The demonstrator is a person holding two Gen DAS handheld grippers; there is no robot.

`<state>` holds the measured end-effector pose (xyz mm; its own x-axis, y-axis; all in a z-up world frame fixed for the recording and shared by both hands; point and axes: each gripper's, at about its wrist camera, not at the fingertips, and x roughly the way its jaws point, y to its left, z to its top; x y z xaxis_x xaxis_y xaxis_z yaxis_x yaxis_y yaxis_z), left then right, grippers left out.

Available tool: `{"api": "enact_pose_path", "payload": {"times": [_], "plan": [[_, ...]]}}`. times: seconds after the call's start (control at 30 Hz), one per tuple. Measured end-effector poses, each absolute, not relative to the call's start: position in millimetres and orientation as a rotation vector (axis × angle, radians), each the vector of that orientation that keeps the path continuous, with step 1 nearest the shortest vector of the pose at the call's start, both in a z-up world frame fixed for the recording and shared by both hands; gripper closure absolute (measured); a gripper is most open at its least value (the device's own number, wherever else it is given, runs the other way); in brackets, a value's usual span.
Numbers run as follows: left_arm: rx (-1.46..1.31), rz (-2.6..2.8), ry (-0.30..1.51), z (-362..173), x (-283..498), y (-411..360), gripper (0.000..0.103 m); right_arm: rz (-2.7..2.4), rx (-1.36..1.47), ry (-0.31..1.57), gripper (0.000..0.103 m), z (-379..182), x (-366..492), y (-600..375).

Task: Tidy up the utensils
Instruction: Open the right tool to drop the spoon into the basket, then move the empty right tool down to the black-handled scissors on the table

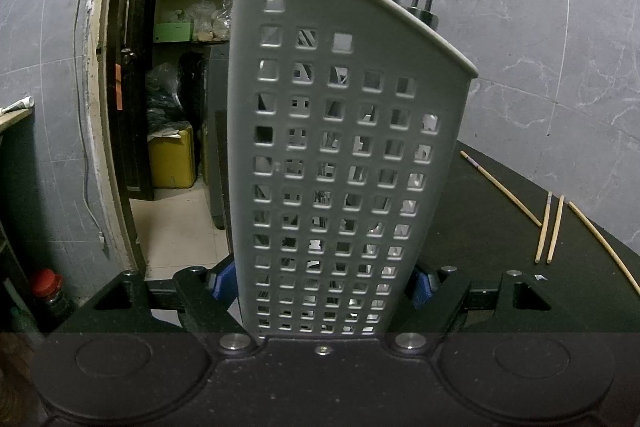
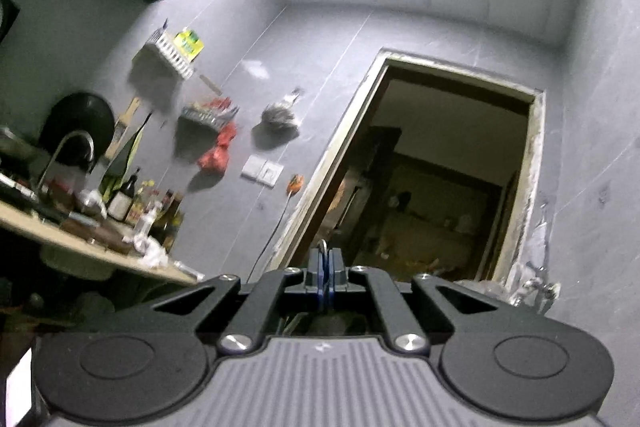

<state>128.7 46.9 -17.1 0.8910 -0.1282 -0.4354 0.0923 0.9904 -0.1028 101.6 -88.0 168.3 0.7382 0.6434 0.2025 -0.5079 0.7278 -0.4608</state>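
Note:
My left gripper [image 1: 322, 285] is shut on a tall grey perforated utensil holder [image 1: 344, 131], gripping its lower sides and holding it upright over the dark table [image 1: 496, 235]. A black handle with a loop [image 1: 423, 7] sticks up behind the holder's rim. Several wooden chopsticks [image 1: 552, 227] lie loose on the table to the right. My right gripper [image 2: 325, 269] points up toward the wall and doorway; its blue pads are pressed together on a thin metal utensil end [image 2: 323, 247], most of it hidden.
An open doorway [image 1: 172, 107] to a storeroom lies behind the holder at left. In the right wrist view, a counter [image 2: 92, 247] with bottles and a faucet sits at left, with wall racks [image 2: 168, 55] above.

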Motion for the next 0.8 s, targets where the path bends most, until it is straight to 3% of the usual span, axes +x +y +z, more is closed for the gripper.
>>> {"api": "enact_pose_path", "payload": {"times": [0.8], "plan": [[-0.08, -0.113, 0.457, -17, 128, 47, 0.023, 0.719, -0.447, -0.121, 0.1, 103, 121, -67]]}}
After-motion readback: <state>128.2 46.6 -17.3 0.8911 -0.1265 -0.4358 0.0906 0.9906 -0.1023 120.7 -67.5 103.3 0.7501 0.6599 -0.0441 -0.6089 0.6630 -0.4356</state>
